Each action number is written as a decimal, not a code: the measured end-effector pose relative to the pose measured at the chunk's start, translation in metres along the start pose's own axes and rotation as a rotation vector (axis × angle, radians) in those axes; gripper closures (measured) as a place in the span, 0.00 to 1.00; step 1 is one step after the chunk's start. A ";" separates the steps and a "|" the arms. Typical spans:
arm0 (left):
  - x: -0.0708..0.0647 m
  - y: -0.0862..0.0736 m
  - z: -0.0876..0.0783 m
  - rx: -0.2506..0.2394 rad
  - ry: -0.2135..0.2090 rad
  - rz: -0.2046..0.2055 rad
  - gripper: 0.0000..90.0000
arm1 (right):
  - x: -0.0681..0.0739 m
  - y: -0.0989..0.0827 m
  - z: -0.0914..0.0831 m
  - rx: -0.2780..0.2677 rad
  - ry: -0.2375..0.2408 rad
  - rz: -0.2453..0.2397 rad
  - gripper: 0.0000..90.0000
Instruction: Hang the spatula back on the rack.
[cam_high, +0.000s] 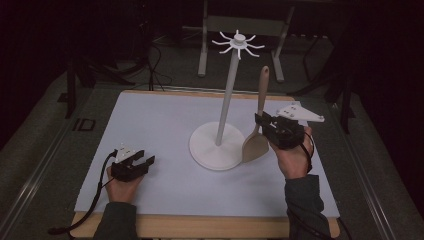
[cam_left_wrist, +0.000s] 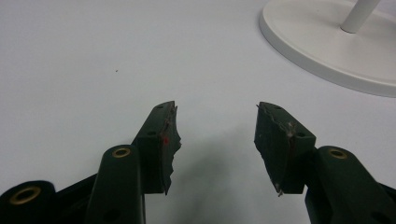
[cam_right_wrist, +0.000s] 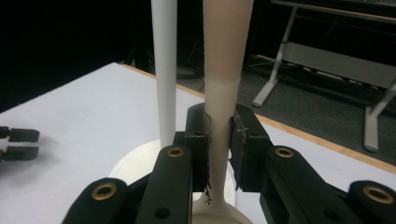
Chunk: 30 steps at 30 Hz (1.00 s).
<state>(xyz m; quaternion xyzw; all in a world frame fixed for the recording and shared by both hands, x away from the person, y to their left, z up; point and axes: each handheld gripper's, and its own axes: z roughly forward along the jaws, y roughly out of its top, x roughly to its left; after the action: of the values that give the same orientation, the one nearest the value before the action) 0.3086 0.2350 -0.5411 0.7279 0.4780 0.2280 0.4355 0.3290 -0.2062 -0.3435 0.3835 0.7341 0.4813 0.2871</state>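
Note:
A wooden spatula (cam_high: 259, 120) stands upright, handle up, its blade low beside the base of a white hook stand (cam_high: 218, 146). My right gripper (cam_high: 265, 121) is shut on the spatula's handle (cam_right_wrist: 220, 126), seen clamped between both jaws in the right gripper view. The stand's white pole (cam_right_wrist: 164, 70) rises just left of the handle; its hook crown (cam_high: 238, 43) is at the top. My left gripper (cam_high: 141, 162) rests on the white table sheet at the front left, open with nothing between its jaws (cam_left_wrist: 215, 140). The stand's round base (cam_left_wrist: 327, 51) lies ahead to its right.
The white sheet (cam_high: 165, 125) covers a wooden table with a bare wood edge (cam_high: 210, 225) at the front. Beyond the table stand metal frame legs (cam_high: 202, 50) and cables on a dark floor. The left gripper (cam_right_wrist: 16, 142) lies far left in the right gripper view.

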 end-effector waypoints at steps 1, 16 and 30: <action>0.000 0.000 0.000 0.000 0.000 0.000 0.54 | 0.000 0.001 0.000 -0.004 0.007 0.001 0.87; 0.000 0.000 0.000 0.001 -0.001 -0.002 0.54 | -0.007 0.017 0.000 -0.022 0.098 0.024 0.87; 0.000 0.000 0.000 0.000 -0.002 -0.002 0.54 | 0.000 0.031 0.001 -0.026 0.141 0.007 0.87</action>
<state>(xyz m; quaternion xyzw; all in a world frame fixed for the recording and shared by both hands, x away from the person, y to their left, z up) 0.3087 0.2350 -0.5412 0.7276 0.4784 0.2269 0.4362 0.3381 -0.1983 -0.3154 0.3474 0.7448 0.5176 0.2382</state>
